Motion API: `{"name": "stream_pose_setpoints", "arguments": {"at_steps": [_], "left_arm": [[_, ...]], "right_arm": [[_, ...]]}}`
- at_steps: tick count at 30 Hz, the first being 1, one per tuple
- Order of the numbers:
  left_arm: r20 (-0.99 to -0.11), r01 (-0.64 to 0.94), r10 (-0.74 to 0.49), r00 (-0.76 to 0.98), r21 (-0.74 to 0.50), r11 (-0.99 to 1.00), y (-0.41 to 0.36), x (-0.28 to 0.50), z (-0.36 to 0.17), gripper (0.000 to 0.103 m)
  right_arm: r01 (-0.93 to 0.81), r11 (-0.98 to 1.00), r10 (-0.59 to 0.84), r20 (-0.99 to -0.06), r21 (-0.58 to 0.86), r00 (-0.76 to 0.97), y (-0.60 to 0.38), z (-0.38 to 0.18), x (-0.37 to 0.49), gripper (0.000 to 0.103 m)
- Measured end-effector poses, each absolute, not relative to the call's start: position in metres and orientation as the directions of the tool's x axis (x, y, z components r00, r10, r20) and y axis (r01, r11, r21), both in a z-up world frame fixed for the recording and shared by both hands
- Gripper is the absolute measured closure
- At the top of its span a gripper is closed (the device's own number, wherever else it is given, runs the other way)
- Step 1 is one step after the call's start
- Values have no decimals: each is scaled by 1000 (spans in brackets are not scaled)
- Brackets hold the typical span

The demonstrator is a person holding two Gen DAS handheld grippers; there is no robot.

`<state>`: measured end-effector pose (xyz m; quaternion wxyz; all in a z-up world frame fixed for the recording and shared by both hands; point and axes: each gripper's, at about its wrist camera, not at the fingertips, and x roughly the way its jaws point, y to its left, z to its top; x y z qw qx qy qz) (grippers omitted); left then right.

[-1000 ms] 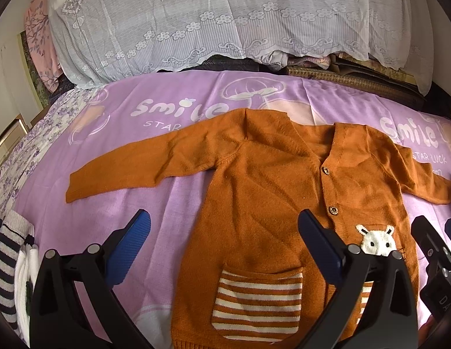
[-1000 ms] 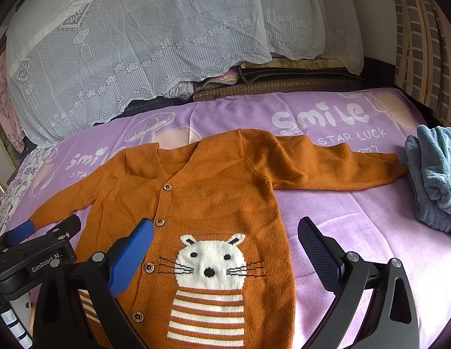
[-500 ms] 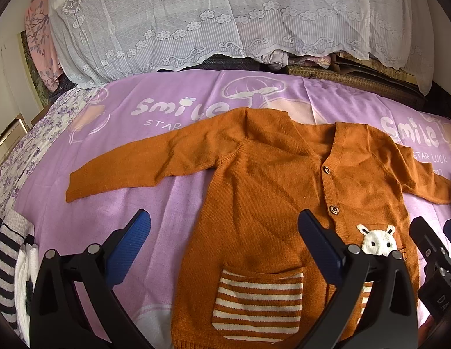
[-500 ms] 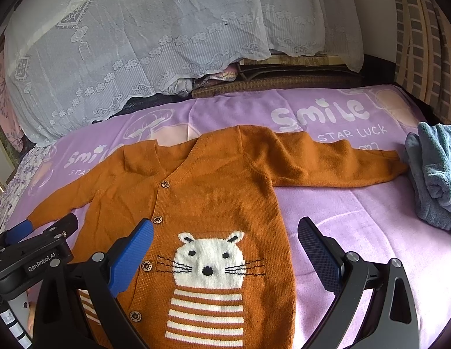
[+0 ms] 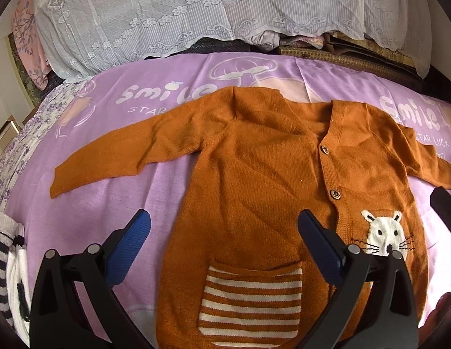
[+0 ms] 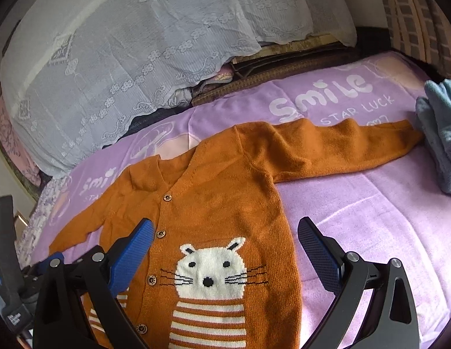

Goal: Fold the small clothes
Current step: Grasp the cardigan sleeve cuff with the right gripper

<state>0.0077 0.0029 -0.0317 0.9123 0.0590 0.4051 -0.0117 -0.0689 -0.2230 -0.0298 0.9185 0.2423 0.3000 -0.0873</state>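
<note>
Orange cardigan (image 5: 254, 180) spread flat, front up, sleeves out to both sides on the purple sheet (image 5: 109, 203), left gripper (image 5: 224, 242) and right gripper (image 6: 225, 245) both above its lower half, jaws wide apart and holding nothing, blue towel (image 6: 440, 133) beside one cuff.

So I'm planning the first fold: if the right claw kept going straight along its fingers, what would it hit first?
Most likely the orange cardigan: the open right claw points at its front, just above the white cat face. Depth is unclear, but nothing shows between claw and knit.
</note>
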Motion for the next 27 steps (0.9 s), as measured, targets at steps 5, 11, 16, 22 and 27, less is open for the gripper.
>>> {"name": "stream_pose_setpoints", "arguments": {"at_steps": [5, 11, 16, 22, 27], "left_arm": [[-778, 107, 13, 628, 103, 989, -7, 19, -51, 4], [-834, 122, 1, 552, 83, 989, -7, 32, -76, 4], [-837, 113, 13, 547, 89, 990, -6, 29, -73, 4], [-807, 164, -56, 588, 52, 985, -38, 24, -28, 4], [-767, 217, -16, 641, 161, 963, -107, 41, -9, 4]], "right_arm": [[344, 802, -11, -564, 488, 826, -256, -31, -78, 3], [387, 723, -38, -526, 573, 850, -304, -33, -92, 3], [455, 593, -43, -538, 664, 842, -360, -48, -102, 12], [554, 500, -77, -603, 666, 794, -402, -69, -100, 18], [622, 408, -114, -638, 669, 761, -421, -85, -86, 21]]}}
